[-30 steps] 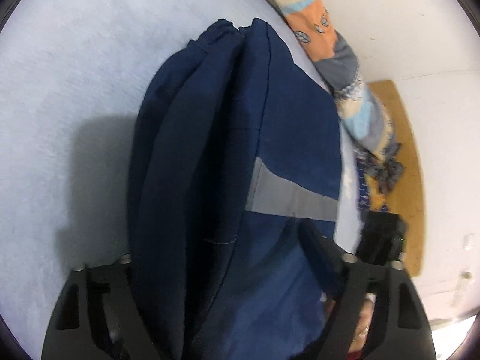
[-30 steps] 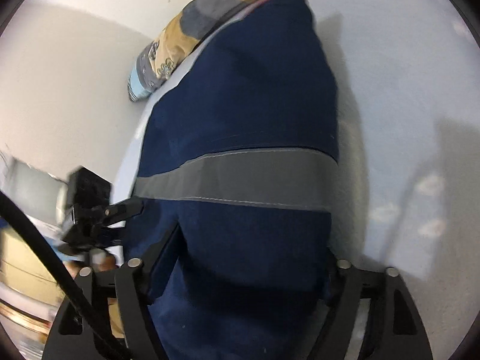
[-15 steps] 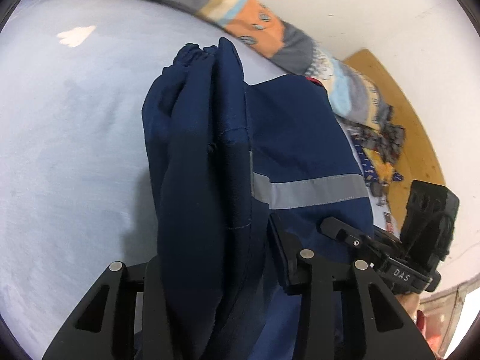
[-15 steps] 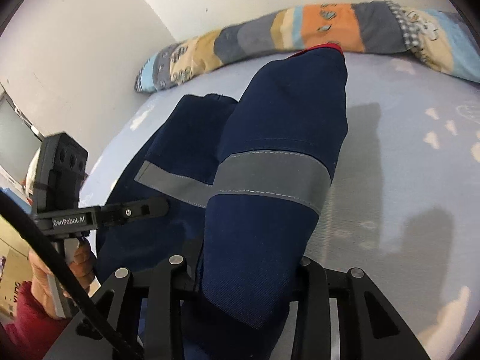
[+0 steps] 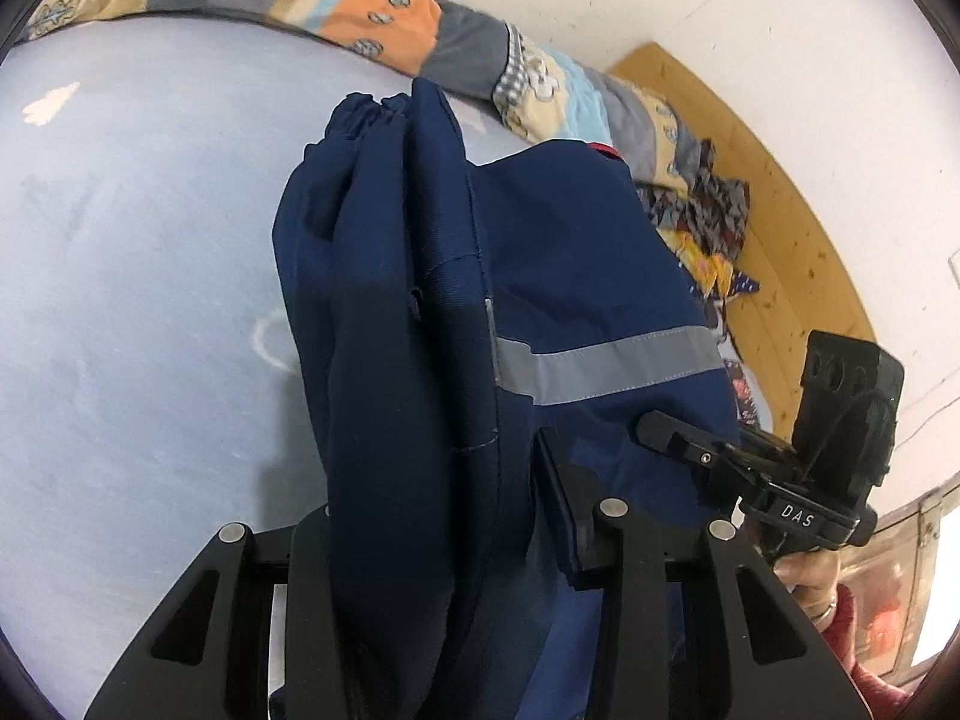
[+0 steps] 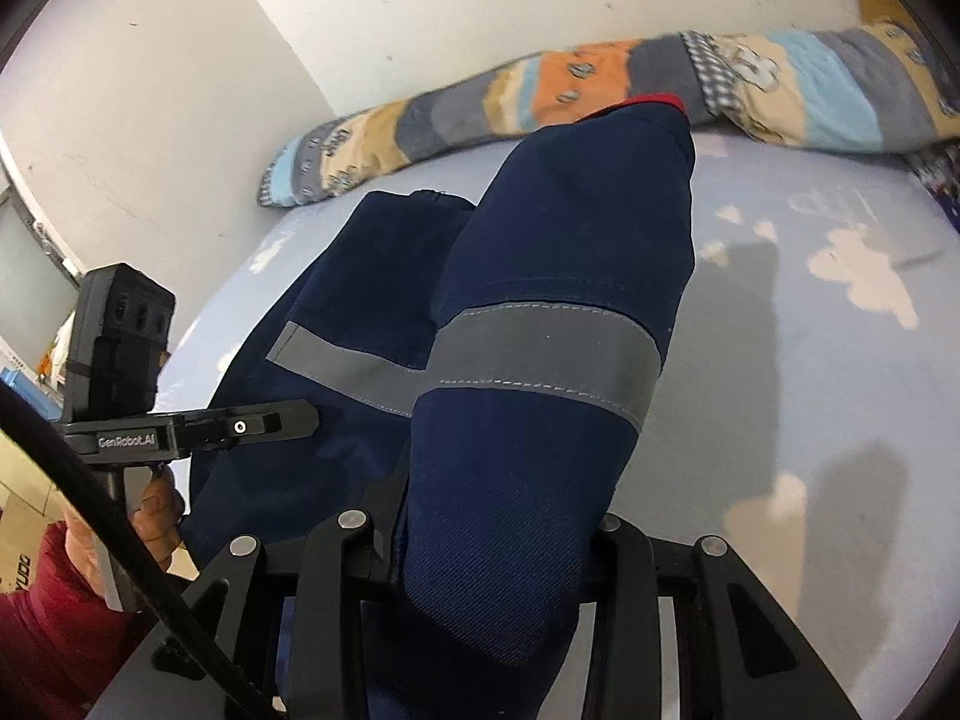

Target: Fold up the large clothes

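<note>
Above the pale blue bed sheet [image 5: 132, 300], each hand-held gripper [image 5: 444, 534] [image 6: 492, 546] pinches the navy work trousers [image 5: 570, 276].

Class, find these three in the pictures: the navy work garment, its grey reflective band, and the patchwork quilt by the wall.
navy work garment [image 5: 396, 324]: left wrist view, on the bunched dark fold.
grey reflective band [image 6: 540, 354]: right wrist view, mid-strip.
patchwork quilt [image 6: 558, 87]: right wrist view, on an orange patch.

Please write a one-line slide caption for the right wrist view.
Right gripper clamps the navy work jacket above a pale blue bed sheet.
</note>
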Available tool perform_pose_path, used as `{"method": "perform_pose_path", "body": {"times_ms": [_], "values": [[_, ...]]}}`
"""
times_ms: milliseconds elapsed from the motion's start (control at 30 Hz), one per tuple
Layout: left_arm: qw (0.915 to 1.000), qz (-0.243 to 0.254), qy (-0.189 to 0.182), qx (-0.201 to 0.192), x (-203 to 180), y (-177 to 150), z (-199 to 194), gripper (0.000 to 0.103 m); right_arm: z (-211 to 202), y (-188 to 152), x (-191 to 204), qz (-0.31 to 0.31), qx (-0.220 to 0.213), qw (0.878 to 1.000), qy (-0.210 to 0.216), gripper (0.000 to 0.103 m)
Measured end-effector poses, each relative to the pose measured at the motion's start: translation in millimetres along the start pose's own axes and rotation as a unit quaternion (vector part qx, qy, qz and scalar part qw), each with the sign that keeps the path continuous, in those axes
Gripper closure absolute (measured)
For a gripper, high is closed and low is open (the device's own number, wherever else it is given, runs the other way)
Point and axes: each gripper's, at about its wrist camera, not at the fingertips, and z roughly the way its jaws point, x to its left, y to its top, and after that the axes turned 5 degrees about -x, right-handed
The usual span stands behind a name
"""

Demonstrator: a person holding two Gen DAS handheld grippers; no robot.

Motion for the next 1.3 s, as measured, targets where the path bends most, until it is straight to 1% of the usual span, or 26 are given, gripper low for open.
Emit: {"method": "perform_pose_path", "body": {"times_ms": [167,267,333,400,467,500,533,600,667,733,800,833,867,900,933,967,1000,1033,1067,1100,1133,1167,1200,1233,1300], "values": [[0.9995,-0.01,0.025,0.018,2.4,-13.5,37.7,0.065,20.7,-12.4,-21.5,-0.01,0.025,0.999,-0.028,0.065],[0.9985,-0.013,0.051,0.019,9.7,-23.1,49.4,0.064,40.0,-16.7,-30.9,-0.011,0.043,0.998,-0.04,0.065],[0.9983,-0.019,0.053,0.016,11.0,-24.9,51.5,0.063,45.3,-19.4,-39.3,0.003,0.05,0.998,-0.042,0.063],[0.998,-0.02,0.057,0.016,11.7,-26.2,52.5,0.06,47.0,-20.9,-47.8,0.026,0.054,0.997,-0.039,0.058],[0.9973,-0.029,0.064,0.018,12.1,-25.0,52.1,0.05,50.3,-23.2,-57.4,0.052,0.067,0.995,-0.048,0.046],[0.997,-0.035,0.067,0.02,15.1,-24.9,49.3,0.047,50.0,-23.7,-61.8,0.065,0.072,0.994,-0.053,0.042],[0.9965,-0.043,0.07,0.015,17.5,-23.9,44.7,0.047,48.7,-23.5,-68.9,0.088,0.08,0.991,-0.059,0.04],[0.9958,-0.051,0.075,0.002,20.6,-19.3,33.0,0.047,41.5,-21.9,-74.6,0.112,0.082,0.989,-0.057,0.04],[0.9949,-0.044,0.09,-0.016,19.8,-13.7,20.2,0.047,31.5,-19.1,-75.1,0.113,0.078,0.988,-0.07,0.04],[0.9941,-0.027,0.102,-0.028,13.0,-9.7,14.0,0.047,24.1,-13.3,-68.1,0.096,0.071,0.988,-0.095,0.04],[0.9919,-0.005,0.121,-0.039,1.2,-7.5,11.3,0.047,14.8,-3.8,-56.8,0.065,0.054,0.987,-0.136,0.04],[0.9905,0.009,0.129,-0.046,-4.8,-6.9,10.0,0.047,8.4,3.4,-49.9,0.047,0.039,0.984,-0.166,0.04],[0.9869,0.031,0.147,-0.059,-12.6,-6.9,6.8,0.047,0.8,11.4,-43.5,0.028,0.021,0.98,-0.196,0.04],[0.9828,0.052,0.161,-0.074,-20.7,-7.3,3.5,0.045,-5.0,17.7,-38.7,0.018,0.003,0.978,-0.208,0.04],[0.9778,0.074,0.173,-0.092,-28.7,-7.3,-1.2,0.044,-12.3,24.3,-33.9,0.013,-0.024,0.979,-0.201,0.04],[0.9711,0.093,0.189,-0.112,-37.5,-7.4,-6.2,0.044,-14.9,28.6,-31.9,0.012,-0.038,0.982,-0.185,0.04],[0.9668,0.105,0.196,-0.125,-44.9,-5.9,-8.3,0.041,-13.3,32.7,-30.2,0.013,-0.05,0.984,-0.169,0.04],[0.9633,0.116,0.2,-0.137,-52.3,-5.0,-9.6,0.04,-6.7,36.0,-30.1,0.018,-0.055,0.985,-0.163,0.04],[0.9598,0.124,0.202,-0.15,-59.7,-4.1,-10.6,0.04,1.4,38.7,-31.1,0.021,-0.053,0.986,-0.154,0.046],[0.9589,0.13,0.197,-0.158,-65.7,-3.4,-9.8,0.038,12.0,41.9,-32.4,0.024,-0.048,0.989,-0.137,0.055],[0.9612,0.139,0.182,-0.154,-71.6,-3.7,-6.3,0.035,28.3,46.2,-33.3,0.022,-0.036,0.991,-0.129,0.07],[0.9628,0.145,0.174,-0.147,-74.0,-5.2,-3.5,0.035,41.1,50.3,-34.1,0.018,-0.03,0.989,-0.141,0.077],[0.9637,0.151,0.171,-0.14,-76.2,-7.6,3.1,0.035,49.3,51.2,-35.9,0.015,-0.027,0.989,-0.146,0.08],[0.965,0.157,0.168,-0.127,-76.8,-11.4,12.4,0.035,60.5,53.7,-37.6,0.013,-0.024,0.989,-0.145,0.085],[0.9662,0.169,0.167,-0.099,-75.7,-18.9,31.1,0.035,82.0,54.9,-42.6,0.018,-0.002,0.987,-0.163,0.085]]}}
